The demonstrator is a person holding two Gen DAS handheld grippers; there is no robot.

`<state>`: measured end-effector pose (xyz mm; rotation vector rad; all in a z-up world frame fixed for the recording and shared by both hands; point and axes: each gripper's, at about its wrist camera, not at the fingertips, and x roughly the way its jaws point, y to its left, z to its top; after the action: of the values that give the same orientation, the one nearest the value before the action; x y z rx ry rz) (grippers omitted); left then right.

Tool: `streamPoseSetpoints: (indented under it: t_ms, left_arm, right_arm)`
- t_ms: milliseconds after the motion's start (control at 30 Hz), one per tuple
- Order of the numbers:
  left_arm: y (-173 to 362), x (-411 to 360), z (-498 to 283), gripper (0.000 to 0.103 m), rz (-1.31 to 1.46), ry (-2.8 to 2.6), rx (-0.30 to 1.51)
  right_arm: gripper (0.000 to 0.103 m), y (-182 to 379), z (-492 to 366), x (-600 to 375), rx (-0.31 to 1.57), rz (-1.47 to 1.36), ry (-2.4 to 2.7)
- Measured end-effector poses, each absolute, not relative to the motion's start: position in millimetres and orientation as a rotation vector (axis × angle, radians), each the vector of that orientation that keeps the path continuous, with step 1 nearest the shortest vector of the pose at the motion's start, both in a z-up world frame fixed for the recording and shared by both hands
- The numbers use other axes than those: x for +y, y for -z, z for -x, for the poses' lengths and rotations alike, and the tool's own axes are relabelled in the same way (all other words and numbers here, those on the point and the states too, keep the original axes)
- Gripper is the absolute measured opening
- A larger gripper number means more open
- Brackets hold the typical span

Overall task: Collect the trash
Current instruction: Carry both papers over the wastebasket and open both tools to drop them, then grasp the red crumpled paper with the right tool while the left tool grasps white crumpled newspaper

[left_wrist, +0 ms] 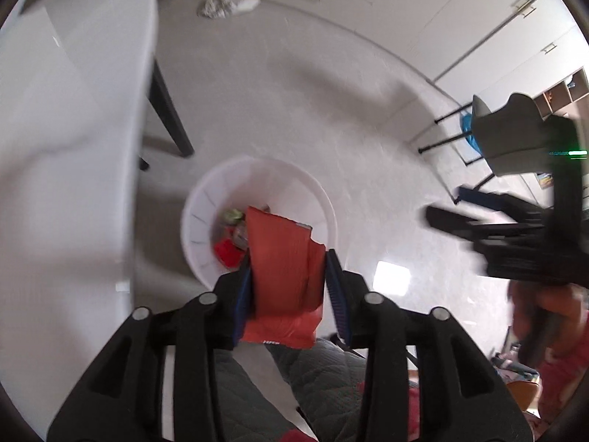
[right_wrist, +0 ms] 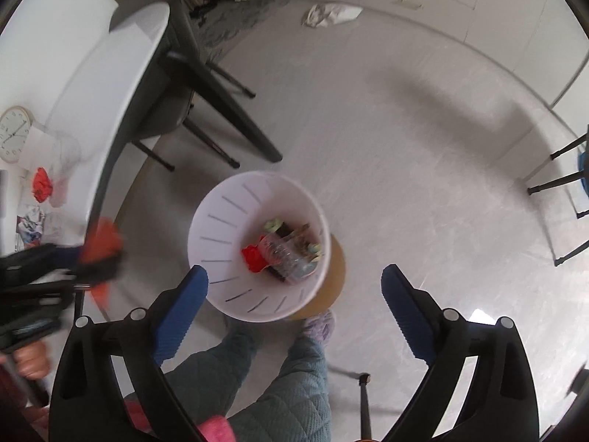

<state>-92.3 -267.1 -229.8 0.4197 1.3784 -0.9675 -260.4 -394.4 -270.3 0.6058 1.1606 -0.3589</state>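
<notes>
My left gripper point(left_wrist: 289, 280) is shut on a red-orange snack wrapper point(left_wrist: 283, 258) and holds it above the near rim of a white trash bin point(left_wrist: 200, 199) on the floor. The bin holds a red scrap point(left_wrist: 226, 252) and other trash. In the right wrist view the bin point(right_wrist: 221, 213) is seen from above with a red scrap point(right_wrist: 254, 256), a clear plastic bottle point(right_wrist: 289, 254) and small wrappers inside. My right gripper point(right_wrist: 294, 291) is open and empty, high above the bin's near side. The left gripper with the wrapper point(right_wrist: 101, 243) shows blurred at the left.
A white table point(left_wrist: 66, 110) with dark legs stands left of the bin; on it lie a red scrap point(right_wrist: 42, 184), crumpled paper point(right_wrist: 31, 223) and a clock point(right_wrist: 13, 134). A crumpled white cloth point(right_wrist: 329, 14) lies by the far wall. The person's legs point(right_wrist: 279, 379) are below.
</notes>
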Motion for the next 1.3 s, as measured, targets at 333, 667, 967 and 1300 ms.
streamPoseSetpoints:
  t_ms: [333, 667, 967, 1300]
  left_arm:
    - [205, -256, 107, 0.079, -0.346, 0.899, 1.309]
    - [58, -152, 93, 0.095, -0.252, 0.642, 0.971]
    - [29, -26, 51, 0.095, -0.096, 0.358, 0.9]
    - [55, 94, 3, 0.095, 0.014, 0.16, 0.946]
  right_arm:
    - [0.095, 235, 271, -392, 1.104, -0.558, 0.345]
    - [0.1, 131, 234, -334, 0.871, -0.346, 0.222]
    - [0.1, 107, 163, -262, 0.837, -0.23, 0.036]
    - [0.1, 123, 56, -162, 0.912, -0.188, -0.158]
